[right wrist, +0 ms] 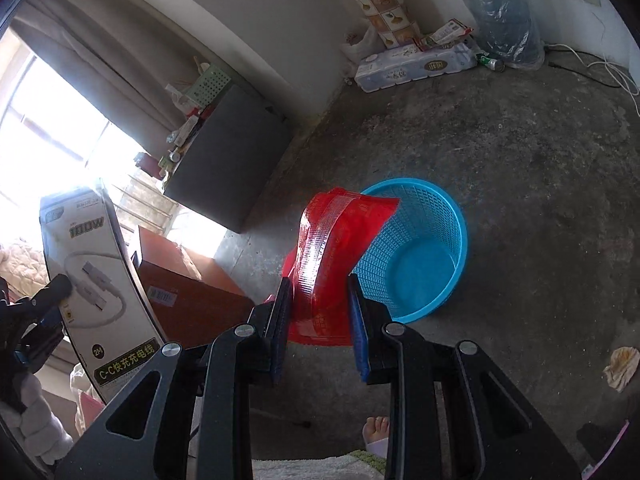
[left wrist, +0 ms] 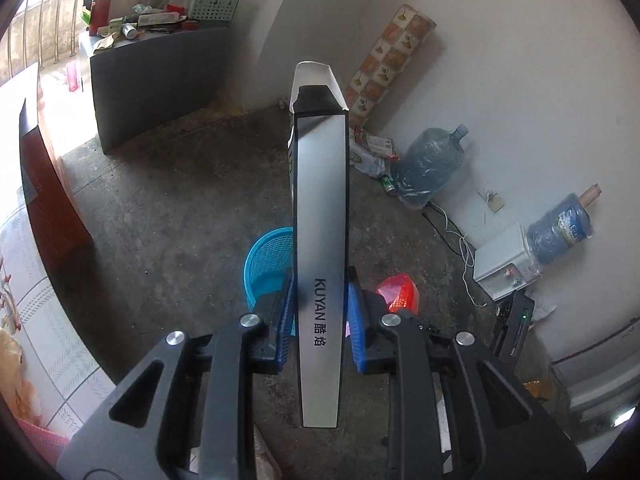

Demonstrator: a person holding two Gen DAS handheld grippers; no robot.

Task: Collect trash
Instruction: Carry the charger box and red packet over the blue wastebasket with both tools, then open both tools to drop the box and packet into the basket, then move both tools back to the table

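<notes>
My left gripper (left wrist: 320, 308) is shut on a long silver charging-cable box (left wrist: 320, 216) marked KUYAN, which stands up between the blue pads with its top flap open. Behind and below it on the floor sits a blue mesh basket (left wrist: 266, 262). My right gripper (right wrist: 320, 312) is shut on a crumpled red plastic wrapper (right wrist: 332, 256), held above the left rim of the blue basket (right wrist: 420, 248), which looks empty. In the right wrist view the same box (right wrist: 96, 280) shows at the left, with the left gripper's fingers (right wrist: 48, 292) on it. The red wrapper (left wrist: 398, 292) peeks out right of the left gripper.
A grey cabinet (left wrist: 156, 80) piled with clutter stands by the window. A brown carton (right wrist: 188, 292) sits on the concrete floor. Water jugs (left wrist: 432, 164), a tissue pack (right wrist: 416, 66), a white dispenser (left wrist: 506, 264) and cables line the wall. A person's bare toes (right wrist: 376, 428) show below; a crumpled paper scrap (right wrist: 622, 366) lies right.
</notes>
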